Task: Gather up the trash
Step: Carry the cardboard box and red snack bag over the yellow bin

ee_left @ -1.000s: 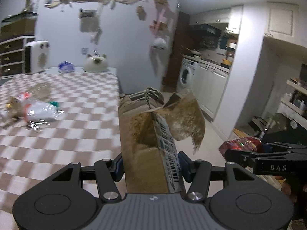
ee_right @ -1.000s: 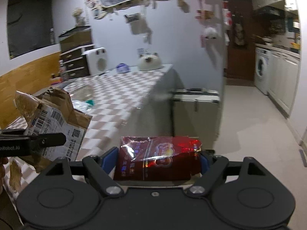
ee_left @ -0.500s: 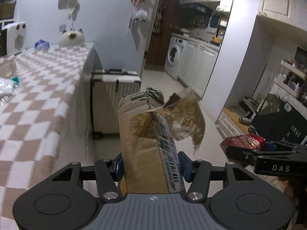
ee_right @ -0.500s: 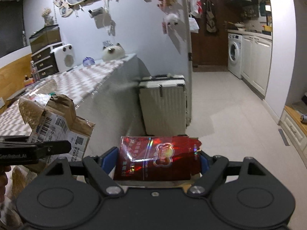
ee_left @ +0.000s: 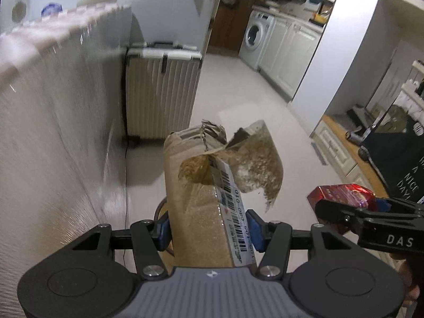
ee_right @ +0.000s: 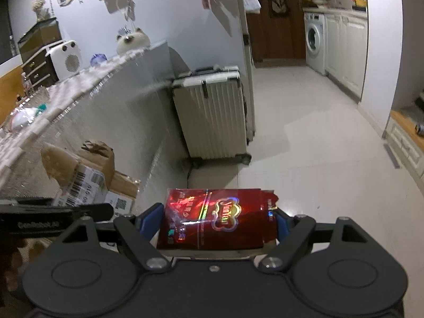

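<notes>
My left gripper (ee_left: 208,229) is shut on a torn brown cardboard box (ee_left: 204,198) with a barcode label, held upright above the floor beside the table's side. The box also shows at the left of the right wrist view (ee_right: 87,175). My right gripper (ee_right: 216,224) is shut on a shiny red foil box (ee_right: 216,217). That red box (ee_left: 341,194) and the right gripper show at the right of the left wrist view. A round rim (ee_left: 160,209) peeks out below the cardboard box; most of it is hidden.
A checkered table (ee_right: 66,100) with a hanging grey cloth is on the left, with crumpled plastic (ee_right: 23,114) on top. A white suitcase (ee_right: 212,116) stands by the table's end. A washing machine (ee_right: 314,39) and white cabinets (ee_left: 294,53) line the far right.
Both grippers have swung away from the tabletop and tilted down toward the floor beside the table, each still holding its box. The tabletop has slid out to the left.
</notes>
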The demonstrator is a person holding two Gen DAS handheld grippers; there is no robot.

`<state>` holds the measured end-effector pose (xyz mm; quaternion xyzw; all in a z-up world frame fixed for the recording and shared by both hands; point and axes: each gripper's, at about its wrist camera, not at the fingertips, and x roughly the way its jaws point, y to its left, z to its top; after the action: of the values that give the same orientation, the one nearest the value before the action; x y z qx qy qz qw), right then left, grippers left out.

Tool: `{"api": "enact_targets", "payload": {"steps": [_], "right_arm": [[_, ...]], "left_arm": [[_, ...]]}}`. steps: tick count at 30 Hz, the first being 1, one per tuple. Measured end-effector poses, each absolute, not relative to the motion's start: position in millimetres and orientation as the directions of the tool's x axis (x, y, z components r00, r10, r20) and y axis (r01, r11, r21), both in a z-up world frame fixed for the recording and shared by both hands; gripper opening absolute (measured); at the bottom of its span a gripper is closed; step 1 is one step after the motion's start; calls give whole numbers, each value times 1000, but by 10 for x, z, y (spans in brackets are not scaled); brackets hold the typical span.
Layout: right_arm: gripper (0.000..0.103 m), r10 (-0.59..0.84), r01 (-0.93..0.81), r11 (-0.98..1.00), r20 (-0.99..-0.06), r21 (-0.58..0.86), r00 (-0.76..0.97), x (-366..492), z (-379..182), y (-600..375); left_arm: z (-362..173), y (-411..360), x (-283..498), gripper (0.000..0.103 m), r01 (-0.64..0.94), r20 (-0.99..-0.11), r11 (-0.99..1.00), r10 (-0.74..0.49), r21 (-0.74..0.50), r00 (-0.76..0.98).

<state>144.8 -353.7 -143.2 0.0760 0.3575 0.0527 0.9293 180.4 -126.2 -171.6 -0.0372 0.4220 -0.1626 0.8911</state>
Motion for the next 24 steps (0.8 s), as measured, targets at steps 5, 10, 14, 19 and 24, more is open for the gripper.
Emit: {"api": "enact_targets", "payload": {"steps": [5, 10, 14, 19, 24], "right_arm": [[83, 157, -19, 980, -703, 199, 694, 1648, -1836, -3617], [83, 159, 26, 973, -747, 229, 645, 1840, -2269, -3742], [83, 160, 60, 968, -782, 245, 603, 1992, -2637, -3828], [83, 162, 108, 958, -816, 264, 555, 2203, -3048, -3908], [83, 193, 140, 937, -811, 319, 553, 2439, -3353, -3963]], "left_arm": [[-2233, -1397, 2068, 56, 234, -778, 948, -313, -218, 544], [-2764, -1491, 2365, 56, 215, -810, 944, -324, -248, 488], [-3176, -1553, 2614, 56, 199, -834, 943, -329, -266, 442], [-3550, -1662, 2924, 56, 196, -843, 940, -337, -279, 419], [-3832, -1770, 3136, 56, 212, -852, 935, -348, -284, 391]]}}
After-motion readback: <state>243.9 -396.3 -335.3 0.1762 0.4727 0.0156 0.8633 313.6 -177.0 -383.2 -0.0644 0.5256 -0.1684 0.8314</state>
